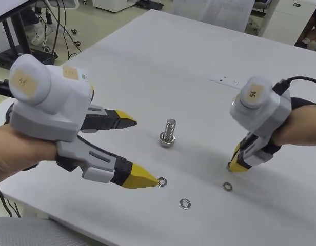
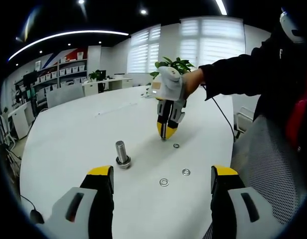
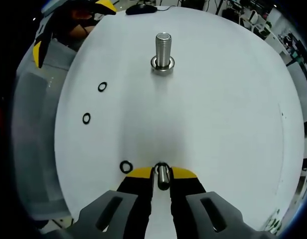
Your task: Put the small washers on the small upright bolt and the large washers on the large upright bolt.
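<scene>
The large bolt stands upright mid-table with a metal ring around its base. Three small washers lie flat on the table: one just off the tip of my left gripper's lower finger, one nearer the front edge, one beside my right gripper. My left gripper is open and holds nothing. My right gripper points down at the table, shut on a small bolt between its yellow tips.
The white table stretches far beyond the bolt. Its front edge runs close under the washers. A chair back and a person's dark sleeve show on the near side. Office desks and cables stand off the table's left.
</scene>
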`<action>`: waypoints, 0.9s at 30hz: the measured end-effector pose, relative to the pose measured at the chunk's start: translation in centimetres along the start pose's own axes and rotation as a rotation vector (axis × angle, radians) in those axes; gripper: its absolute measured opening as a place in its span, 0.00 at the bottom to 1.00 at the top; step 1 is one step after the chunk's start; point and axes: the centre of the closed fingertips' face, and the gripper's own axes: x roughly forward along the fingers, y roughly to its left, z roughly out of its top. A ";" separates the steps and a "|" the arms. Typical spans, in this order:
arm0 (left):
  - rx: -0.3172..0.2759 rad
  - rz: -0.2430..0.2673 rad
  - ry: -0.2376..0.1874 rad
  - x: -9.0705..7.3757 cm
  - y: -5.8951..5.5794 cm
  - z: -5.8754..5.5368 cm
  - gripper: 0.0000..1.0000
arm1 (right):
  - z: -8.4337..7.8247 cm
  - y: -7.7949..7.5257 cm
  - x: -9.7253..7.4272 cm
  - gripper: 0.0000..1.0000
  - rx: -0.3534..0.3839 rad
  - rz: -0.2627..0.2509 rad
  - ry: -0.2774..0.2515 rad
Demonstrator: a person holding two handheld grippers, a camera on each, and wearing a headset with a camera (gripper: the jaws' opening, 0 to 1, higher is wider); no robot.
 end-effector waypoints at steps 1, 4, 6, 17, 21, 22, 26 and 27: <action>-0.001 0.000 0.000 0.0 0.0 0.0 0.80 | 0.0 0.0 0.0 0.14 0.001 0.001 0.000; -0.001 0.000 0.001 0.0 0.0 0.0 0.80 | 0.0 0.1 0.0 0.14 -0.002 0.002 -0.003; -0.001 0.000 0.000 0.0 0.0 0.0 0.80 | 0.0 0.1 0.1 0.14 -0.004 0.003 -0.004; -0.001 0.000 0.001 0.1 0.0 -0.1 0.79 | 0.0 -0.1 0.0 0.19 -0.006 -0.001 -0.012; -0.001 0.001 0.000 0.1 0.0 0.0 0.79 | 0.1 -0.3 -0.3 0.22 0.000 -0.009 -0.025; -0.001 0.000 -0.001 0.1 0.0 0.0 0.79 | 0.1 -0.4 -0.3 0.23 0.000 -0.011 -0.027; 0.000 0.000 0.000 0.1 0.0 0.0 0.79 | 0.2 -0.6 -0.6 0.27 0.005 -0.020 -0.038; 0.001 0.000 0.000 0.1 0.0 0.0 0.79 | 0.2 -0.7 -0.7 0.27 0.005 -0.024 -0.040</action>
